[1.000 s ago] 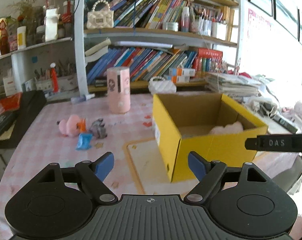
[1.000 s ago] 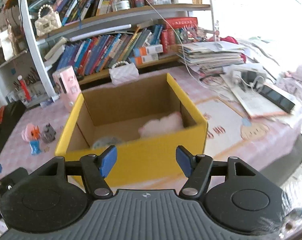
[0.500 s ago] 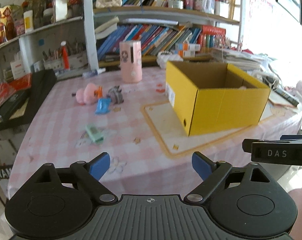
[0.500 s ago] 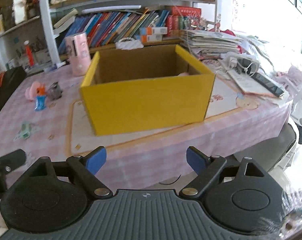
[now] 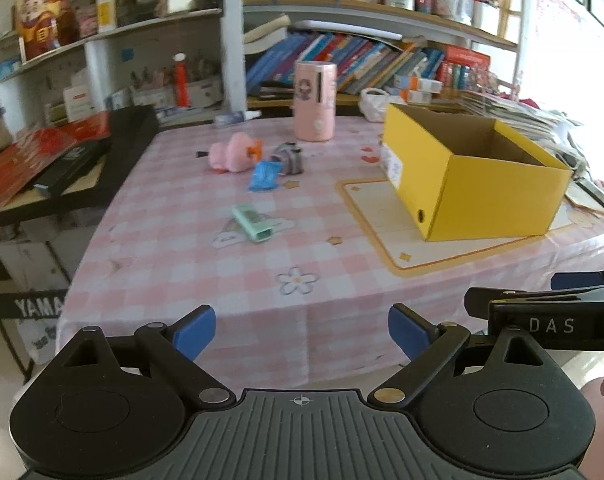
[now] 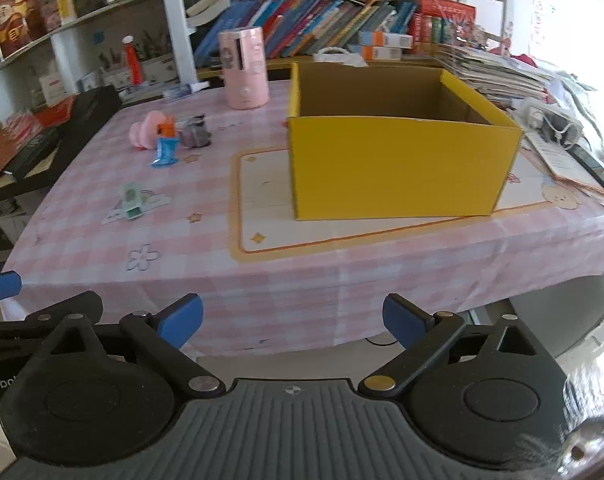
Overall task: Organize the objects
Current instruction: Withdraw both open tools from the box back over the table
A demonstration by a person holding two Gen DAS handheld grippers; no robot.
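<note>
Blue-padded left gripper (image 5: 301, 332) and right gripper (image 6: 292, 320) tilt downward off the table edge, jaws just widened, empty (yellow box (image 6: 398, 160) contents hidden).

On the table (image 5: 181, 264), small toys (image 5: 237, 156) lie left of the box (image 5: 474, 196), apparently well apart.

Each handheld tool is matte black plastic: a ribbed central plate marked with a small crosshair, flanked by two round housings, from which angled link arms with silver pivot screws run out to blue pads. The left gripper (image 5: 302, 330) and right gripper (image 6: 293, 322) look alike. White "DAS" lettering marks the right one's side bar.
</note>
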